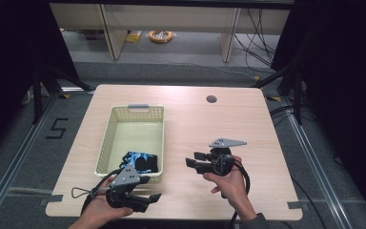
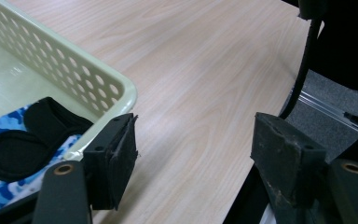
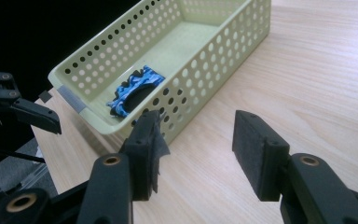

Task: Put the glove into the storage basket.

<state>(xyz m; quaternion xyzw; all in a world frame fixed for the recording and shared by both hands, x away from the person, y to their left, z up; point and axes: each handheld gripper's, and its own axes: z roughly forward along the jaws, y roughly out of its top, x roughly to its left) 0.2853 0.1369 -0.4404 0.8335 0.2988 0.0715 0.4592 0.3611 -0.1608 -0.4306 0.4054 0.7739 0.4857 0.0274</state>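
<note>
A pale green perforated basket [image 1: 138, 110] stands left of the table's middle. In its near end lies a blue camouflage and black fabric item [image 1: 140, 161]. My left gripper [image 1: 150, 189] is held over the table's front edge, just in front of the basket's near right corner, open and empty. My right gripper [image 1: 192, 159] hovers right of the basket, jaws pointing toward it, open and empty. In the left gripper view the open gripper [image 2: 193, 135] frames bare table, with the basket [image 2: 116, 88] and fabric item [image 2: 9, 140] at left. In the right gripper view the gripper [image 3: 198, 135] faces the basket [image 3: 214, 51] and fabric item [image 3: 133, 88].
The wooden table [image 1: 219, 129] has a round cable hole [image 1: 211, 99] near its far edge. The left gripper [image 3: 23, 112] appears at the left of the right gripper view. Metal floor rails and cables run along both sides of the table. A yellow coil [image 1: 160, 36] lies on the floor beyond.
</note>
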